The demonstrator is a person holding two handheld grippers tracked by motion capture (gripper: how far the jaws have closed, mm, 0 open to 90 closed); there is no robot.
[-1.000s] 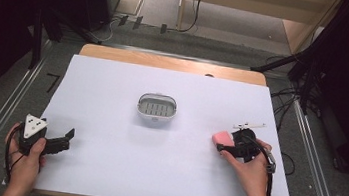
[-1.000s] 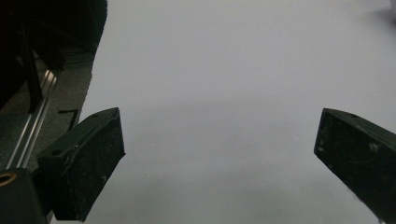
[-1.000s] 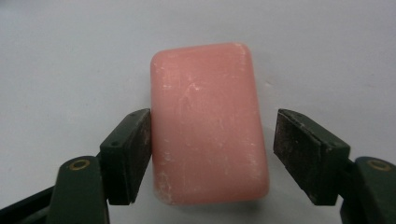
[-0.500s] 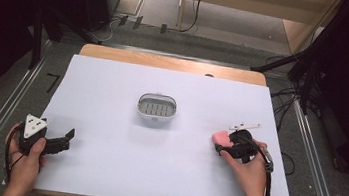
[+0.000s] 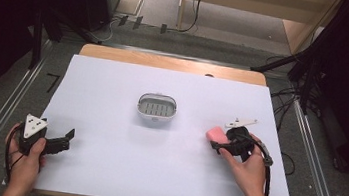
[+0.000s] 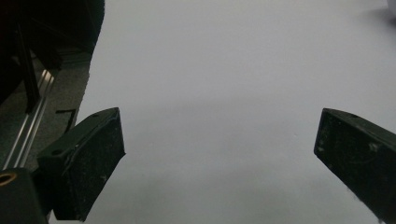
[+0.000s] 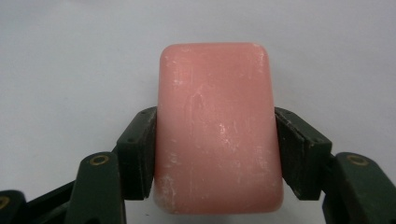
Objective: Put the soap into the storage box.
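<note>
Two grippers, one pink bar

Right gripper [image 5: 216, 140] pinches a pink soap bar [image 7: 218, 126] (scuffed white) between both jaws, low over the white table [image 5: 103, 170]. Left gripper [image 5: 68, 138] rests near the left edge, jaws spread wide. Soap dish [image 5: 157, 107] sits mid-table.

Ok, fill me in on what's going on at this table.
A person is working at a white table with a gripper in each hand. The right gripper has its fingers closed on the sides of a pink bar of soap, to the right of a small grey soap dish at the table's middle. The left gripper sits open near the left edge, holding nothing.
</note>
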